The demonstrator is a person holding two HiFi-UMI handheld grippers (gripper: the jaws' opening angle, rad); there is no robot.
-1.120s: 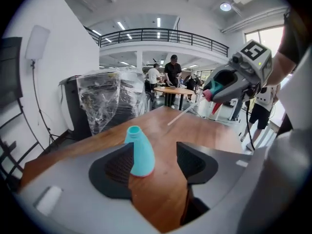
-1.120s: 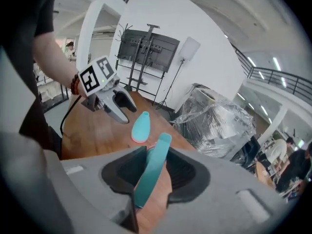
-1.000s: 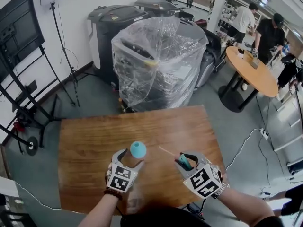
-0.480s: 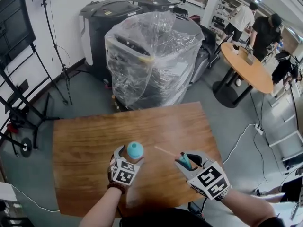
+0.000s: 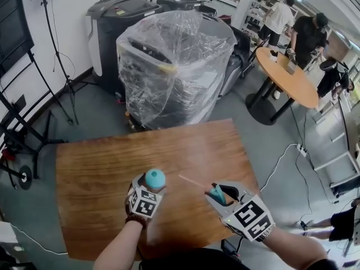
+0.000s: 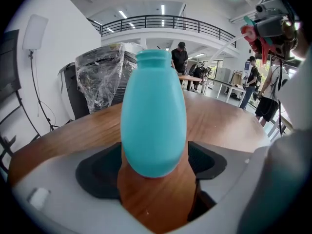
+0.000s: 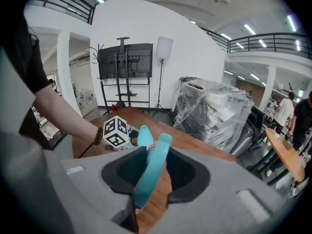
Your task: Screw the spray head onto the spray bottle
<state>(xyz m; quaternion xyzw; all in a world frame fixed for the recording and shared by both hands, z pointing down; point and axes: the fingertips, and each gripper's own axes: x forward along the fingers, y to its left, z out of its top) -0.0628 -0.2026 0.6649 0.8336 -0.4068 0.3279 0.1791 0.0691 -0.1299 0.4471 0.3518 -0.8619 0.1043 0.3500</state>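
Observation:
A teal spray bottle [image 5: 154, 179] [image 6: 153, 116] stands upright on the wooden table [image 5: 101, 162], its neck bare. My left gripper [image 5: 151, 188] [image 6: 155, 164] sits around the bottle's lower body with the jaws spread wide; the dark pads [image 6: 100, 172] flank it without pressing. My right gripper [image 5: 220, 194] [image 7: 151, 172] is shut on the teal spray head [image 7: 153, 165] [image 5: 216, 193], held a hand's width to the right of the bottle. The head's thin dip tube [image 5: 191, 180] points up and left toward the bottle. The right gripper view also shows the bottle [image 7: 145, 135] beyond the head.
Behind the table's far edge stands a plastic-wrapped machine [image 5: 174, 66] beside dark bins [image 5: 115, 21]. A round wooden table [image 5: 289, 77] with people near it is at the back right. A screen stand [image 5: 17, 94] is at the left, and a cable [image 5: 287, 162] lies on the floor at the right.
My left gripper's jaws have spread apart around the bottle, which stays standing. The right gripper still holds the spray head in about the same spot. The head camera has shifted slightly.

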